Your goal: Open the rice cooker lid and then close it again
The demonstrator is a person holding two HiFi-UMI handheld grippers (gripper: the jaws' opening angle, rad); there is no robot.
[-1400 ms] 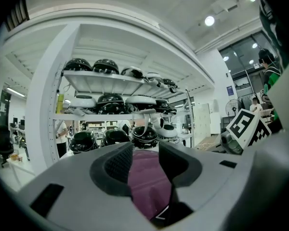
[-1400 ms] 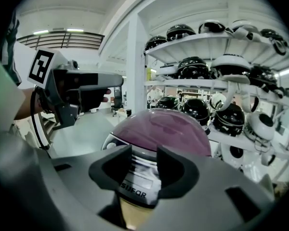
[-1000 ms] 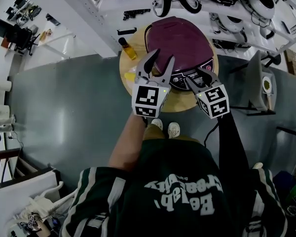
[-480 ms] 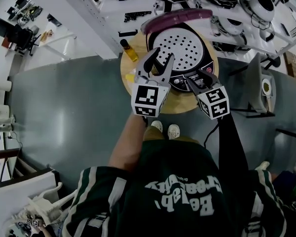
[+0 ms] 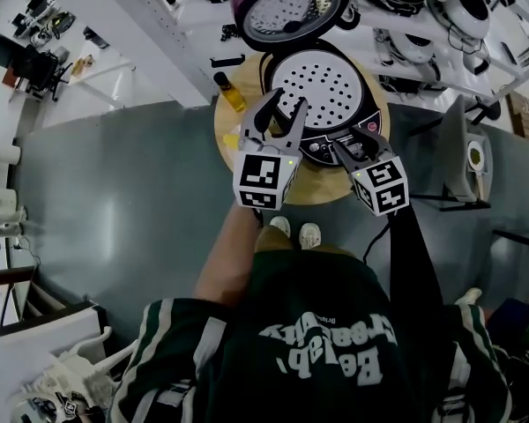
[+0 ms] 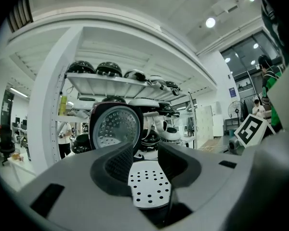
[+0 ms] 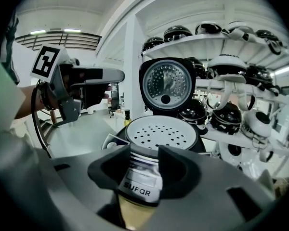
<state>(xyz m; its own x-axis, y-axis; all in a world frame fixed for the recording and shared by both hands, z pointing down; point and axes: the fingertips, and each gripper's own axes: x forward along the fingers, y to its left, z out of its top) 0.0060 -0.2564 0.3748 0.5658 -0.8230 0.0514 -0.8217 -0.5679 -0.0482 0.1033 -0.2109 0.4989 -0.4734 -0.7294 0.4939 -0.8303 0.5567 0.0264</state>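
**Lid up, closing not yet begun**

Head view: the rice cooker (image 5: 326,95) sits on a round wooden table (image 5: 317,188). Its lid (image 5: 291,7) stands open at the cooker's far side, with the inner face turned toward the person. The left gripper (image 5: 284,106) hovers over the cooker's near-left rim. The right gripper (image 5: 357,141) is at the cooker's front edge.

Left gripper view: the jaws are apart, having just closed a little, with nothing between them. The cooker's perforated inner plate (image 6: 149,186) shows below the gap. The lid (image 6: 116,126) stands upright beyond and above it, slightly left of the jaws' line.

Right gripper view: the jaws are spread and empty. The cooker's front panel (image 7: 142,182) shows through the gap, though whether they touch it I cannot tell. The lid (image 7: 167,83) rises straight behind the cooker.

Closing turns on this: the lid lies beyond and above both grippers, on edge at the cooker's back. The left gripper looks the nearer, and would likely reach over the plate to the lid's top edge.
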